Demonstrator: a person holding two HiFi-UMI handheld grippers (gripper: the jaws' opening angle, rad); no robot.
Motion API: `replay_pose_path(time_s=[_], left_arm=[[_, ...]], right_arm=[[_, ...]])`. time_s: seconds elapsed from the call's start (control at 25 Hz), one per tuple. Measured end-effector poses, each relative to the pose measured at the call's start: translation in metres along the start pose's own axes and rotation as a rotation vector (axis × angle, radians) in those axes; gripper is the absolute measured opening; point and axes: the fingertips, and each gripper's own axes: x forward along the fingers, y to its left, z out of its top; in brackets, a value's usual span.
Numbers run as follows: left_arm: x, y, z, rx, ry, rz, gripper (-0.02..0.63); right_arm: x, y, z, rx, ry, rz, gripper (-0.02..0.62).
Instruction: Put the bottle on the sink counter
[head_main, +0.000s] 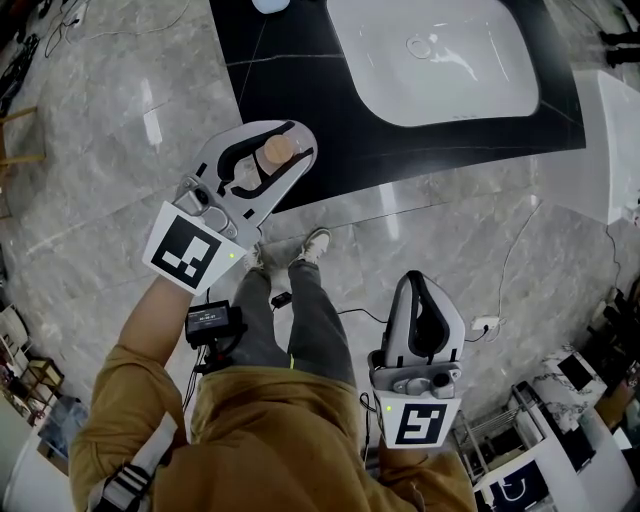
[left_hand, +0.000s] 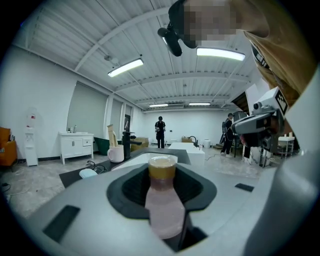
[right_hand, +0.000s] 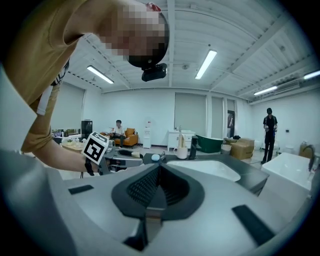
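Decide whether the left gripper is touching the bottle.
Touching. The left gripper view shows the bottle clamped between the left gripper's jaws, pads pressed against both its sides.

Nothing you can read here.
Your left cube (head_main: 187, 250) and right cube (head_main: 420, 423) carry only black-and-white square marker patterns, no letters or digits. The screen (head_main: 213, 321) on the device at your waist shows pale marks too small to read. The bottle (left_hand: 162, 200) shows no legible label.
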Motion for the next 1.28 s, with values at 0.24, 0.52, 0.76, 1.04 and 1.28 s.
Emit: replay_pose_path(time_s=[0.24,0.52,0.76,1.04,1.28], left_arm=[[0.008,0.001,-0.010,0.016,0.021,-0.015,0.130],[0.013,0.002,-0.014,0.011,0.020,-0.017,0.130],[0.014,0.004,-0.017,-0.010,0.017,-0.013,0.130],[0.015,0.004,-0.023,-0.020,0.015,-0.008,0.130],[0.015,0.006,-0.026,-0.029,0.022,-0.006,0.130]], right_arm=[[0.002,-0.002,0.001,0.004,0.004,-0.008,0.006],[0.004,-0.003,-0.004,0.003,0.018,-0.010,0.006],[0.005,-0.004,-0.005,0.001,0.026,-0.009,0.006],[0.006,-0.005,-0.009,0.002,0.032,-0.010,0.006],[0.008,-0.006,-0.008,0.002,0.036,-0.015,0.006]])
